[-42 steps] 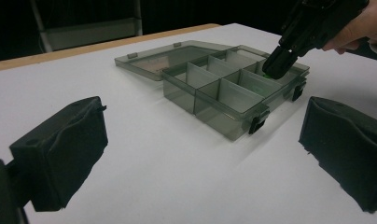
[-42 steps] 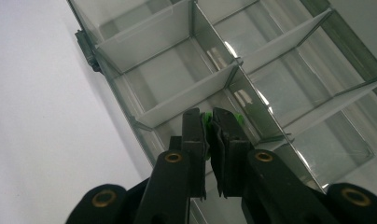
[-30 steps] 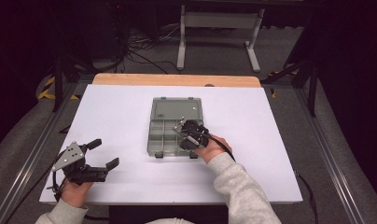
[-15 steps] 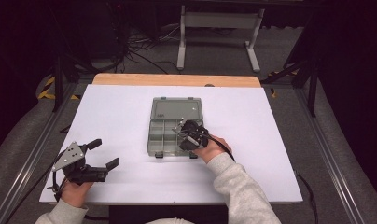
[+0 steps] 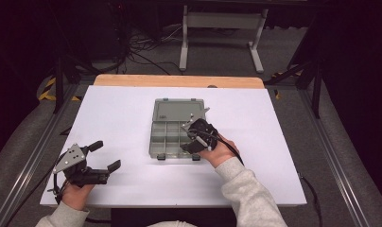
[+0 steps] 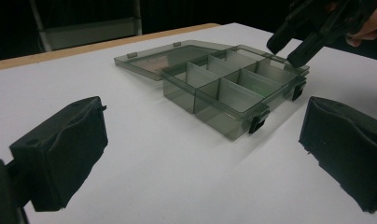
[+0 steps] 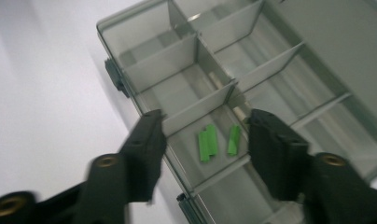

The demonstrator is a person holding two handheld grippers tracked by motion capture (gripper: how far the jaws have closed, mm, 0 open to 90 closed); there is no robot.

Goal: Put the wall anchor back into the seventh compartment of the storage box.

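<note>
High view. Organizer box (image 5: pixel 172 135): smoky translucent plastic, divided into compartments, lid folded flat on its far side, two dark latches on its near wall; it stands at the middle of the white table (image 5: pixel 274 142). Right tongs (image 5: pixel 193 140): held over the box's near-right corner, hand (image 5: pixel 217 152) and grey sleeve just right of and nearer than the box. Left tongs (image 5: pixel 105 155): resting on the table well to the left of the box and nearer the person, grey three-cornered plate on top, jaws spread with nothing between.

Left gripper view. Own two black jaws stand wide apart, bare table between them. Organizer box (image 6: pixel 233 91) lies beyond them, lid open and flat behind it. Right tongs (image 6: pixel 294 44) hang above the box's far right corner, tips pointing down toward it and not touching it.

Right gripper view. Right tongs (image 7: pixel 203 140): jaws parted, having just been opening, nothing pinched between the pads. Green pieces (image 7: pixel 209 140): small and flat, apparently three, though the picture is blurred; they lie loose on the floor of a compartment on the box's latch side, directly below the gap in the jaws. Organizer box (image 7: pixel 191 56): neighbouring compartments hold a few pale thin items, too blurred to identify.
</note>
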